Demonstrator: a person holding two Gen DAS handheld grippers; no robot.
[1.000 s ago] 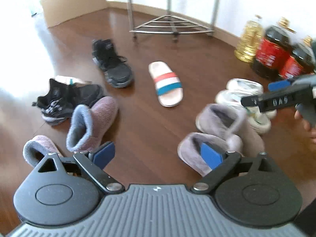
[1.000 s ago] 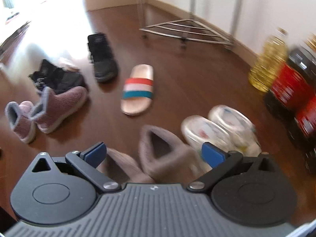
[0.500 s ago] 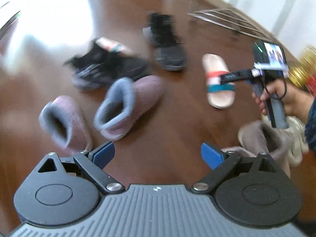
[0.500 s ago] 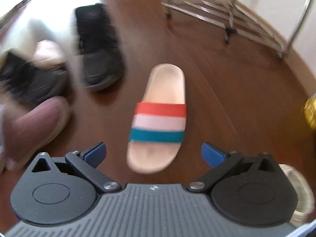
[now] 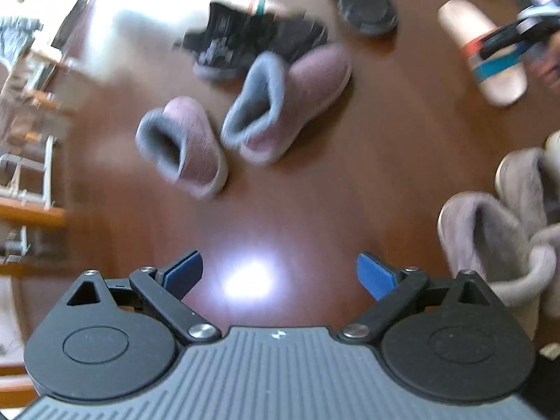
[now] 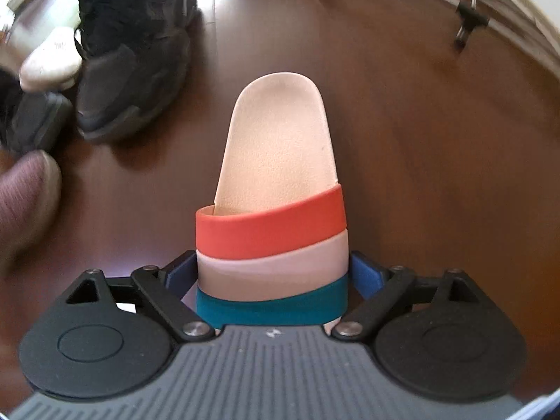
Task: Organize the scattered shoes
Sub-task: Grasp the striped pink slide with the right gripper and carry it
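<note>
Straddling the striped slide sandal (image 6: 276, 189), my right gripper (image 6: 273, 269) has a blue pad on each side of its bands, red, pale pink and teal; the pads sit just beside the strap, spread wide, and I cannot tell whether they touch it. The sandal lies flat on the dark brown wooden floor (image 6: 437, 140), which is glossy and throws back glare. To its left stands a black sneaker (image 6: 133, 56), with a pale sole beside it, and a mauve slipper toe (image 6: 28, 189) pokes in at the left edge. A metal rack (image 6: 465, 7) runs along the wall at upper right. My left gripper (image 5: 280, 274) hangs with its jaws released over bare floor, holding nothing. Ahead of it two mauve fleece-lined slippers (image 5: 245, 112) lie near each other, more black sneakers (image 5: 252, 49) behind them, and two grey plush slippers (image 5: 504, 224) at right. Blurred wooden furniture (image 5: 31, 161) lines the left side.
</note>
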